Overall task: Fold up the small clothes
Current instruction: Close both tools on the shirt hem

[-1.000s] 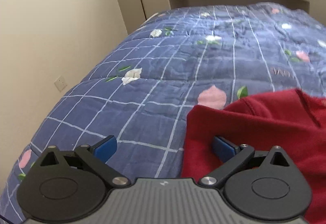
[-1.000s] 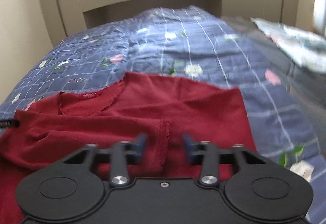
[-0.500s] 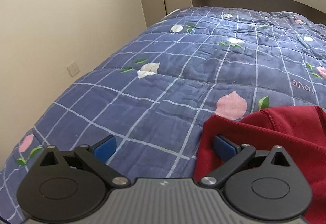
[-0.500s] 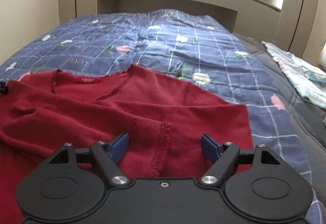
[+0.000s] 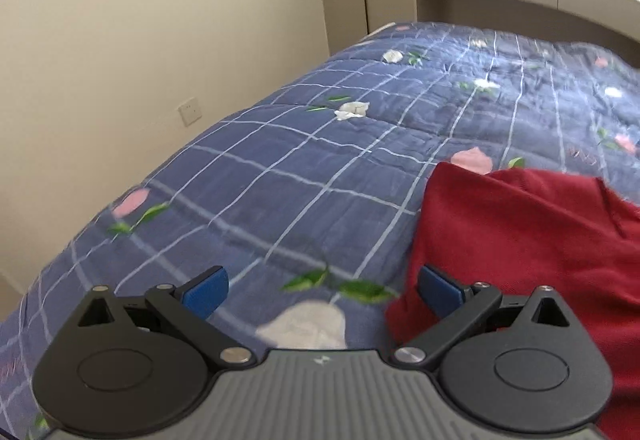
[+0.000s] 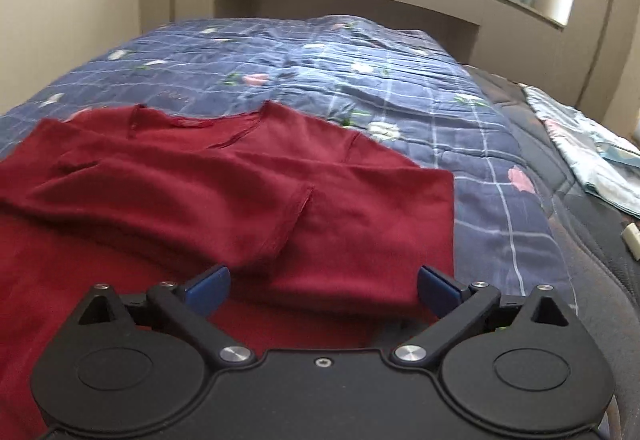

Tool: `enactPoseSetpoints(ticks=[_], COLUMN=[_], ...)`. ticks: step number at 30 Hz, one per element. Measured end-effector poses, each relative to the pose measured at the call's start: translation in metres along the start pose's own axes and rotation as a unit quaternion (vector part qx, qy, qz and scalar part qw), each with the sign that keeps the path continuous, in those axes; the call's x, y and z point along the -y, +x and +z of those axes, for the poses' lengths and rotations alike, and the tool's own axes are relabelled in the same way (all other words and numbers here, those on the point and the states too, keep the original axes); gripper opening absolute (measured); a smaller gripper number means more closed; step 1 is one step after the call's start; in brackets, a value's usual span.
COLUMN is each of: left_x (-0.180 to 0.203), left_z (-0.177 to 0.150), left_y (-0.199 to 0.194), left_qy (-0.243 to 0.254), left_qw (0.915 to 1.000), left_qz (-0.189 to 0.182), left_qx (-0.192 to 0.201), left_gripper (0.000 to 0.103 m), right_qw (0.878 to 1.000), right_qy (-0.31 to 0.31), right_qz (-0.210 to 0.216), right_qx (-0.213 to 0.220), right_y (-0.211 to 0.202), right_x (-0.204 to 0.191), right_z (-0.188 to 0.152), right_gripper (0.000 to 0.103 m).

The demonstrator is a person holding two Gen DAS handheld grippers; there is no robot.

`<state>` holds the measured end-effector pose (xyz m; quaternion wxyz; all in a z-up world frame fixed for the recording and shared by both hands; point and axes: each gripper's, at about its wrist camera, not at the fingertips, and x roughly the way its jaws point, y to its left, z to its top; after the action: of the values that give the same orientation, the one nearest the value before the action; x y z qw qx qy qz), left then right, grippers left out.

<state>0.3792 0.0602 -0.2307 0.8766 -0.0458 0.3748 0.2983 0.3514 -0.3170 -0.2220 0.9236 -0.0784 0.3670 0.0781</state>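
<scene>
Roughly, notes from this spot:

Garment: red top (image 6: 248, 200) lies on the blue checked quilt (image 5: 304, 176), neck toward the headboard (image 6: 344, 4), hem end toward me.

Sleeves: both look brought in across the chest; the cuff (image 6: 296, 220) of the upper one ends near the middle of the body.

Side edges: the right edge runs straight and looks turned in; the left edge, seen from my left wrist, is a clean line too.

Done, as I judge it: sleeve and side folds.

Left to do, as I judge it: bring the hem end up to the neck end, then flatten the ridges across the chest.

My left gripper (image 5: 320, 290): spread wide, holding nothing; one pad is over bare quilt, the other over the top's left edge near the lower corner.

My right gripper (image 6: 320, 286): spread wide, holding nothing; it hangs over the lower right part of the top, whether touching the cloth I cannot tell.

Left view only: the wall (image 5: 160, 40) with its socket (image 5: 191, 111), and the quilt's left edge dropping off.

Right view only: the whole top with its neckline, the window, and a pale floral cloth (image 6: 580, 156) on the dark mattress (image 6: 592, 232) past the quilt's right edge.
</scene>
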Motion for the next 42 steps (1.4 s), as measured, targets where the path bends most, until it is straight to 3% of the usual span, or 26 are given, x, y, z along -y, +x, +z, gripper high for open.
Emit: enactPoseSetpoints(ticks=[4,7,10,16,20,25,28,30,31,35,37,39,40,42], left_x=[-0.010,-0.021,-0.034,-0.064,-0.080,-0.097,-0.095,-0.093,-0.093,-0.095,-0.096,-0.095,-0.095,-0.093], left_z=[-0.020,-0.043,-0.068,-0.115,-0.138,-0.156,-0.160,-0.162,-0.161,-0.157,-0.155,-0.153,-0.152,-0.146], left_y=[-0.036,-0.069,-0.101,-0.135,-0.144,-0.153,-0.150,-0.147,-0.147,-0.143,-0.142,-0.143,-0.145,-0.148], left_qy=[0.013,0.031,0.057,0.093,0.106,0.108,0.112,0.111,0.108,0.093,0.088,0.094,0.102,0.118], left_qw=[0.9995,0.9977,0.9943,0.9832,0.9752,0.9620,0.9493,0.9441,0.9433,0.9385,0.9337,0.9313,0.9319,0.9323], left_qz=[-0.015,-0.053,-0.082,-0.119,-0.137,-0.185,-0.220,-0.230,-0.234,-0.240,-0.250,-0.254,-0.250,-0.244], left_qx=[-0.025,-0.030,-0.039,-0.103,-0.137,-0.169,-0.195,-0.209,-0.210,-0.230,-0.241,-0.244,-0.242,-0.240], left_gripper=[0.103,0.103,0.103,0.103,0.103,0.102,0.091,0.084,0.082,0.055,0.039,0.014,0.007,0.004], right_qw=[0.999,0.997,0.995,0.985,0.977,0.974,0.971,0.970,0.971,0.974,0.977,0.978,0.979,0.980], right_qy=[0.002,0.000,0.008,0.086,0.134,0.171,0.195,0.202,0.203,0.194,0.182,0.174,0.172,0.169], right_qz=[0.044,0.074,0.080,0.096,0.098,0.087,0.072,0.057,0.051,0.045,0.041,0.035,0.033,0.031], right_qx=[-0.021,-0.037,-0.062,-0.112,-0.131,-0.122,-0.121,-0.120,-0.119,-0.111,-0.107,-0.105,-0.105,-0.102], right_y=[-0.034,-0.064,-0.092,-0.146,-0.174,-0.186,-0.187,-0.190,-0.191,-0.197,-0.201,-0.204,-0.207,-0.213], right_x=[0.002,0.002,0.003,0.008,0.001,-0.009,-0.007,-0.004,-0.003,0.000,-0.001,0.000,0.000,0.003], right_z=[-0.022,-0.044,-0.069,-0.118,-0.145,-0.152,-0.154,-0.154,-0.154,-0.153,-0.150,-0.147,-0.146,-0.143], right_gripper=[0.100,0.100,0.100,0.097,0.078,0.053,0.034,0.012,0.011,0.006,0.005,0.005,0.005,0.004])
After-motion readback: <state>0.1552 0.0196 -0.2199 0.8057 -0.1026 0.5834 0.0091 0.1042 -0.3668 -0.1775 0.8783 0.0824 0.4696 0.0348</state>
